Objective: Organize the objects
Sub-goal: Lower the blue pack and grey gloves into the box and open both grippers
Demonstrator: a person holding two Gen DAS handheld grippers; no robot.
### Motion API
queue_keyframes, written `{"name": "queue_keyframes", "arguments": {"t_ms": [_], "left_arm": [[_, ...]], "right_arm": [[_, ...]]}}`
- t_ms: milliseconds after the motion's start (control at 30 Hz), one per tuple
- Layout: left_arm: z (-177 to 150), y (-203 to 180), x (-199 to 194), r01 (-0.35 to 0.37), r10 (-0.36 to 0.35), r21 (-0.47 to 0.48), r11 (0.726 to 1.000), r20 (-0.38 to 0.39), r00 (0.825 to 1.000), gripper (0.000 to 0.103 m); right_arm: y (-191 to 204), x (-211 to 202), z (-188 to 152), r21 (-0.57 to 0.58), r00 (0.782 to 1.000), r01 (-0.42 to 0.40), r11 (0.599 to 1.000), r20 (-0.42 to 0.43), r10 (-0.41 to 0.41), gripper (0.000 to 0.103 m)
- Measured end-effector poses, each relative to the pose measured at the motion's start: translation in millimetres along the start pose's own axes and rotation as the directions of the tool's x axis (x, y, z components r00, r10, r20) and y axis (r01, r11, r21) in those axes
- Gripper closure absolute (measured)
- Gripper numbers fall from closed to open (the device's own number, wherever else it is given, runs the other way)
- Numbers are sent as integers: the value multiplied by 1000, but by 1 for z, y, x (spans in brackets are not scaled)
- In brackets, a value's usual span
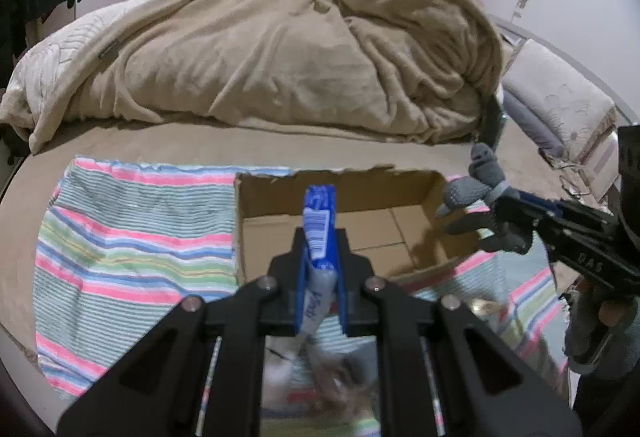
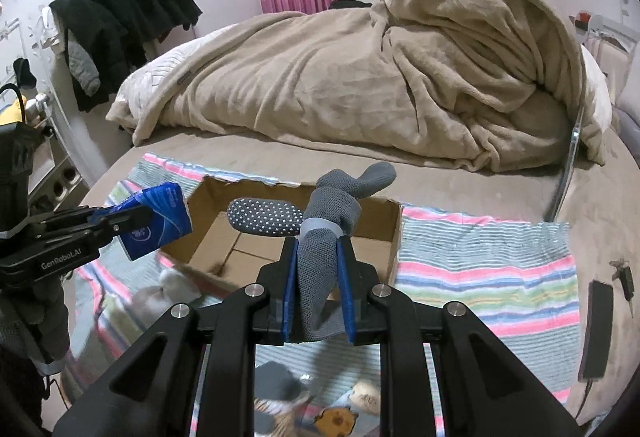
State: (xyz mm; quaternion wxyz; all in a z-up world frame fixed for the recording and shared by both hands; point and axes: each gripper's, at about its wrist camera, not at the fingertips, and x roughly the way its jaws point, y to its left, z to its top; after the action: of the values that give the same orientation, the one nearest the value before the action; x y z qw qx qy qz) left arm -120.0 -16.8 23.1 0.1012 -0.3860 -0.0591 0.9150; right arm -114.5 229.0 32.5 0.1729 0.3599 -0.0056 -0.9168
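Observation:
An open cardboard box [image 1: 420, 181] [image 2: 394, 221] sits on a striped towel [image 1: 132, 237] [image 2: 484, 269] spread over the bed. My left gripper [image 1: 320, 233] [image 2: 138, 217] is shut on a blue tissue pack [image 1: 318, 221] [image 2: 160, 217], held in the air above the box's near left side. My right gripper [image 2: 320, 249] [image 1: 504, 201] is shut on a knotted pair of grey socks [image 2: 332, 213] [image 1: 468, 189] with white grip dots, held above the box's near right side. The box floor that shows is bare.
A rumpled tan blanket [image 1: 304, 53] [image 2: 360, 77] fills the far half of the bed. Small blurred items [image 2: 344, 409] lie on the towel below the grippers. A dark phone [image 2: 598, 329] and keys [image 2: 624, 277] lie at the right. Black clothes [image 2: 128, 5] hang at the left wall.

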Motion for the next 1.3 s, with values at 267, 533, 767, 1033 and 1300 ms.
{"name": "queue_keyframes", "arguments": {"t_ms": [267,533,767,1033,1300], "left_arm": [[-1,9,53,-33,33,3,999,-59,998,89],[-2,19,77,-96,95,-4,995,-106,990,76],[-4,22,57,-130,128,-16,991,-90,988,44],[-9,23,13,-141,140,-33,990,-34,990,33],[-24,24,-15,-142,140,-48,989,-31,990,32]], "right_arm": [[-16,45,-4,22,997,20,1000,-73,-19,83],[-25,65,-10,42,994,16,999,-105,-12,78],[-22,56,-9,49,996,23,999,-84,-19,39],[-15,29,-10,58,998,27,998,-50,-24,35],[-7,-2,-15,45,999,41,998,-22,-40,34]]}}
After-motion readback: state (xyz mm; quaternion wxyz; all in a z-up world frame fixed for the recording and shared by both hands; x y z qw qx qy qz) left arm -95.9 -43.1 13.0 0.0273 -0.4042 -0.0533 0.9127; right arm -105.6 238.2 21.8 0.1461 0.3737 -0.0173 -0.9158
